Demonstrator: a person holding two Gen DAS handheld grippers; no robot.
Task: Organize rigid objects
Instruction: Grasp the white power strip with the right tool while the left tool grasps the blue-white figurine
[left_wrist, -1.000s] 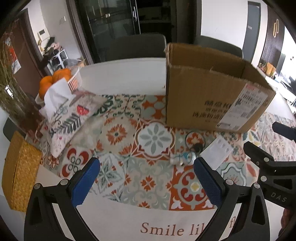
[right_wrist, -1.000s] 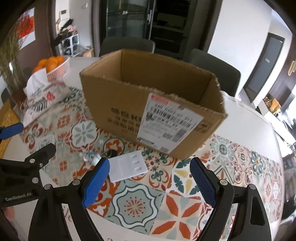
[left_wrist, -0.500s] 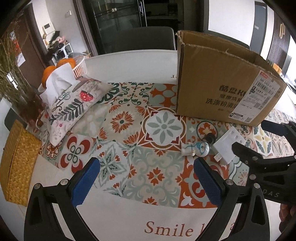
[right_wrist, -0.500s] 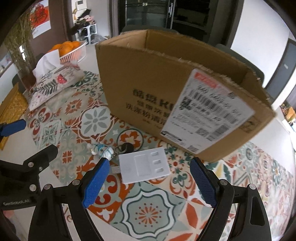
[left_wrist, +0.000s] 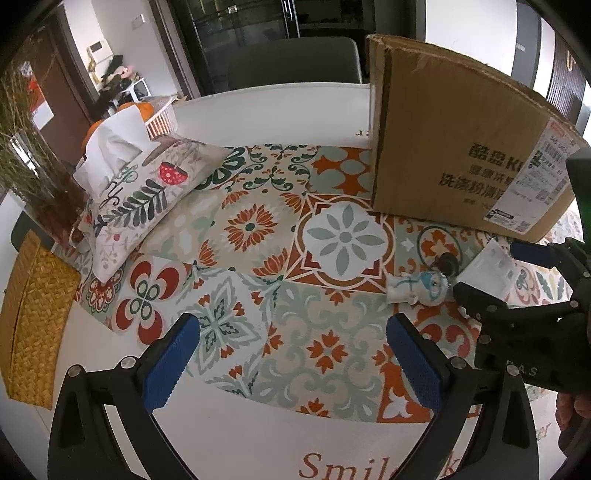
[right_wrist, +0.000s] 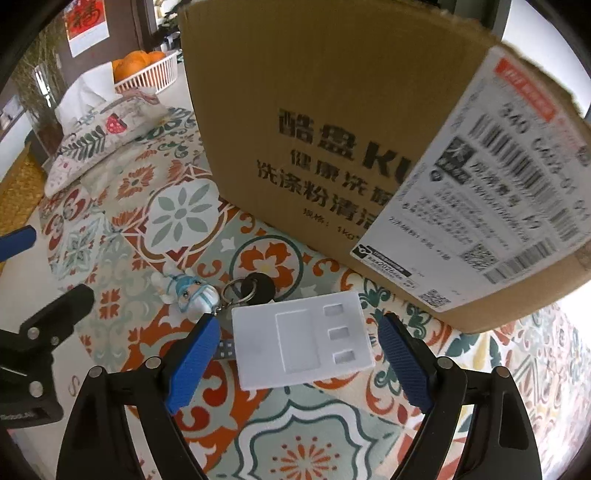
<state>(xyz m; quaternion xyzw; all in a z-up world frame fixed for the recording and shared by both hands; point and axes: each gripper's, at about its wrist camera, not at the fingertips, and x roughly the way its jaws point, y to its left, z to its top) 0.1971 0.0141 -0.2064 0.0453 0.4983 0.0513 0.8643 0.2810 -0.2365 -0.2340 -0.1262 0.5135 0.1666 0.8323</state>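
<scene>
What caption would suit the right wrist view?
Right tongs closing around a white plastic tray beside a figurine keychain, before a cardboard box.

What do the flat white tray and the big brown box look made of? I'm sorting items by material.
The flat white tray with rectangular recesses looks like matte moulded plastic or foam: smooth, uniform, crisp pockets; which one is unclear. The big brown box is plain corrugated cardboard, with a frayed, torn top edge.
</scene>
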